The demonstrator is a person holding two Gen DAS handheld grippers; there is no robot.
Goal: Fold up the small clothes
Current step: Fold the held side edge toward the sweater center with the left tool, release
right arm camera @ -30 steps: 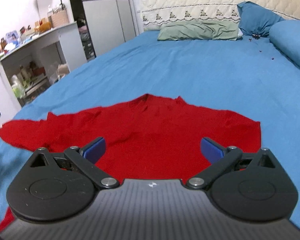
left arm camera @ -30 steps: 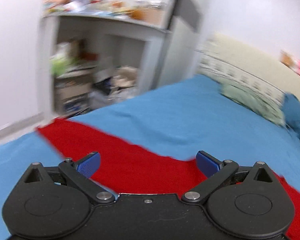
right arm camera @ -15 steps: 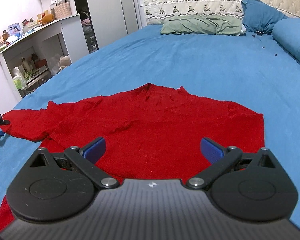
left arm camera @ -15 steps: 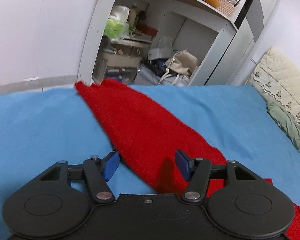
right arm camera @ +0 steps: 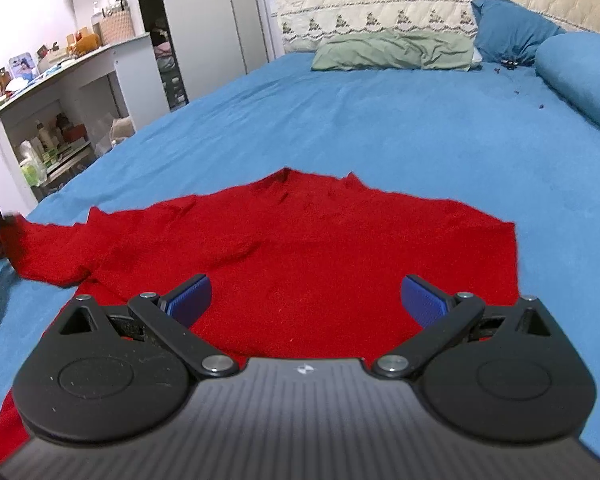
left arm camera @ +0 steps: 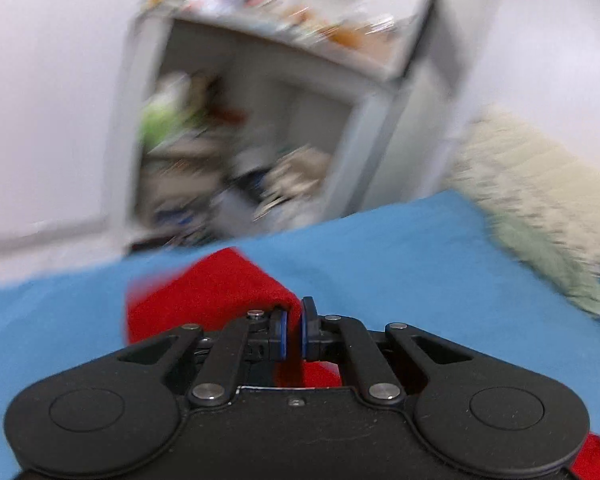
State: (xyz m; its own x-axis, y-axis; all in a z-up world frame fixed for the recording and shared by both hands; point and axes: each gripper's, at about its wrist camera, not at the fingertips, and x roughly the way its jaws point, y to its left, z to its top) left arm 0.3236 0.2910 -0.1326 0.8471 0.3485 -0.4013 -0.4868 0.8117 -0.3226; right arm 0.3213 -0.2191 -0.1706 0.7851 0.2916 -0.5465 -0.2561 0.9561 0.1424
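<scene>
One bed (right arm camera: pixel 380 120), blue cover, carries all items | red sweater (right arm camera: pixel 320 248) flat at near end, sleeve extended left | right tongs (right arm camera: pixel 306 300) spread apart above sweater body | left tongs (left arm camera: pixel 294 334) clamped on sleeve end (left arm camera: pixel 220 288), fabric bunched between pads.

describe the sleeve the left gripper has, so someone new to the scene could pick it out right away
Start at the bed with the blue sheet; a red sweater lies flat across its near end. Follow the sweater out toward the white desk side, where the sleeve stretches away from the body. It is the only part pinched in the shut left gripper; the open right gripper hovers over the body.
</scene>
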